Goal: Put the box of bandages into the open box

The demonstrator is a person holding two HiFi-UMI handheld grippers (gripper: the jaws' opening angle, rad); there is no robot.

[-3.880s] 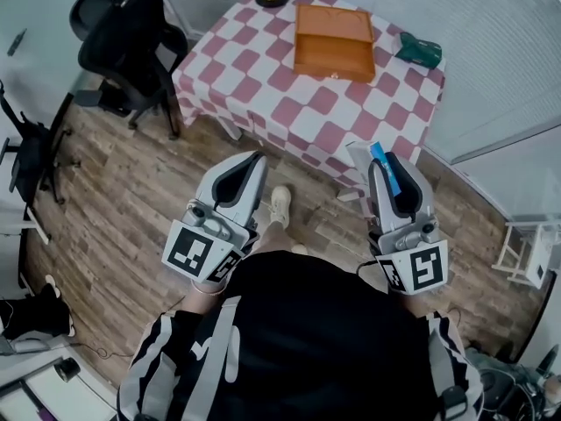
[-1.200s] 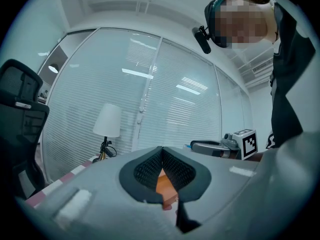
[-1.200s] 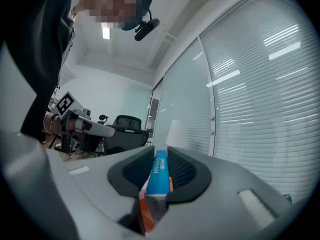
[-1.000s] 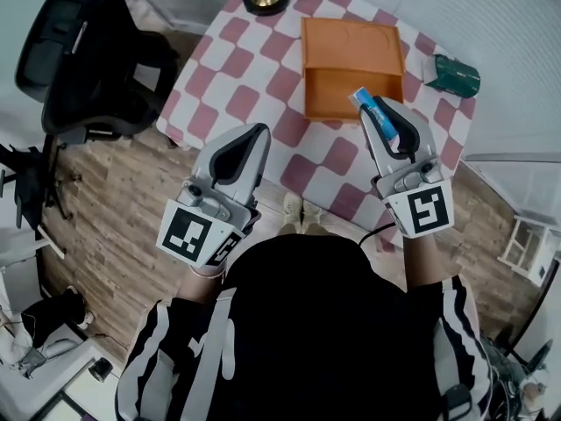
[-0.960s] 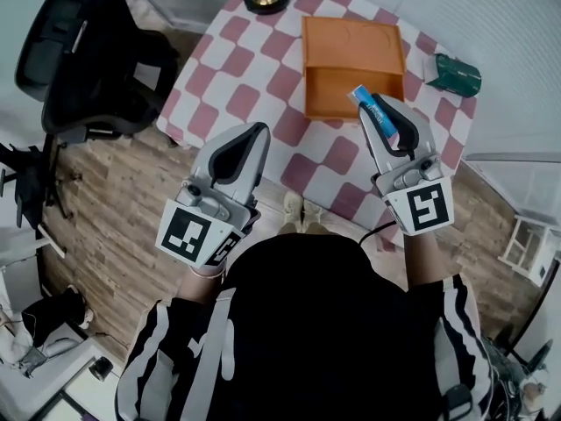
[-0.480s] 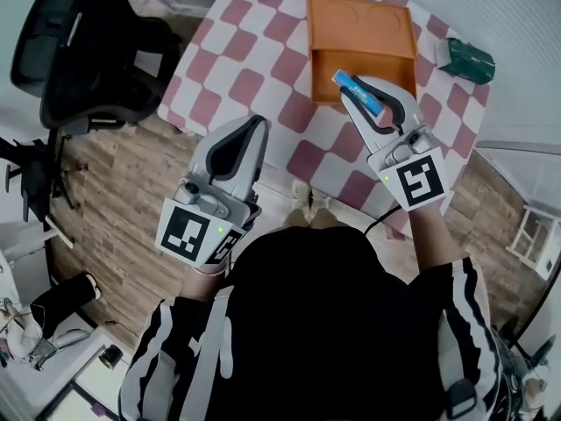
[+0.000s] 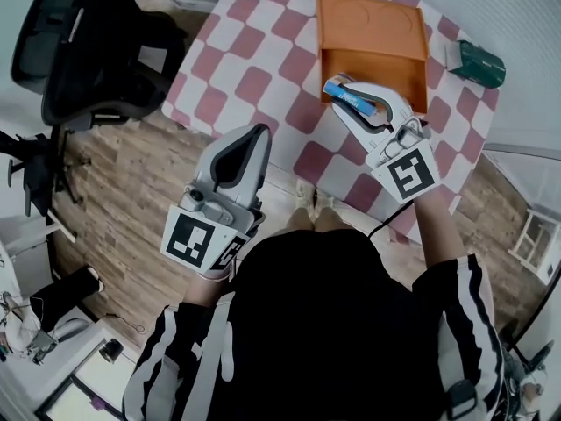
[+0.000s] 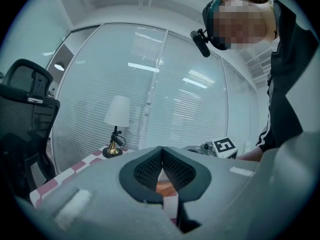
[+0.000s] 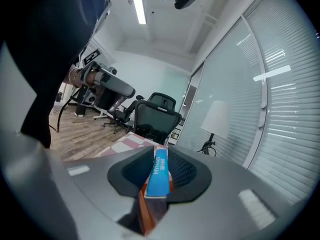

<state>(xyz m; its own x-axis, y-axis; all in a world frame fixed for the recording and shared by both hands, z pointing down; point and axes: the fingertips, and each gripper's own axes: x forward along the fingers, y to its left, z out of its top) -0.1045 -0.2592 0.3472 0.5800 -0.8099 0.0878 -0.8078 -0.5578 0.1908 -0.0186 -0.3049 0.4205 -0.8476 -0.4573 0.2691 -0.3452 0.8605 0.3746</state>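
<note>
Gripping bandage box (image 7: 355,102) — right gripper (image 7: 337,93) | left gripper (image 7: 259,132) closed, empty | checkered table (image 7: 254,51), wood floor (image 7: 123,191), perhaps office

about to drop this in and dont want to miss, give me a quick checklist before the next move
1. Grip: ok. The right gripper has its jaws clamped on both sides of the box of bandages.
2. Open box ready: ok. Its lid lies back and its inside looks bare.
3. Bandages over the compartment: not ok. In the head view they reach only its near left corner.
4. Left gripper out of the way: ok. It is shut, empty and off to the left.
5. Clearance above the near wall: cannot tell.
</note>
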